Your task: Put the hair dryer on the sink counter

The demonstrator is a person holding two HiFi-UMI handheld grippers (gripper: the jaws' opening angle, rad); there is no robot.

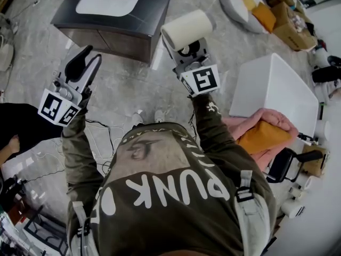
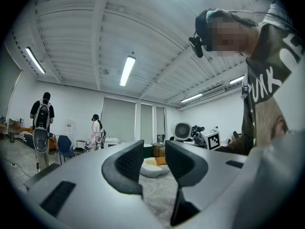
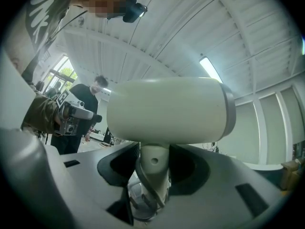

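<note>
Hair dryer [image 3: 167,109] in right gripper [image 3: 153,173]

Smooth satin cream plastic hair dryer [image 1: 186,30]; dark matt sink counter [image 1: 152,9] with smooth white basin [image 1: 109,0]

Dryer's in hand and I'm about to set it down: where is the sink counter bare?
The white basin fills the middle of the sink counter. Bare dark top: a strip right of the basin, the widest, and narrower strips in front and left. The back edge is out of frame. The right gripper holds the hair dryer.
</note>
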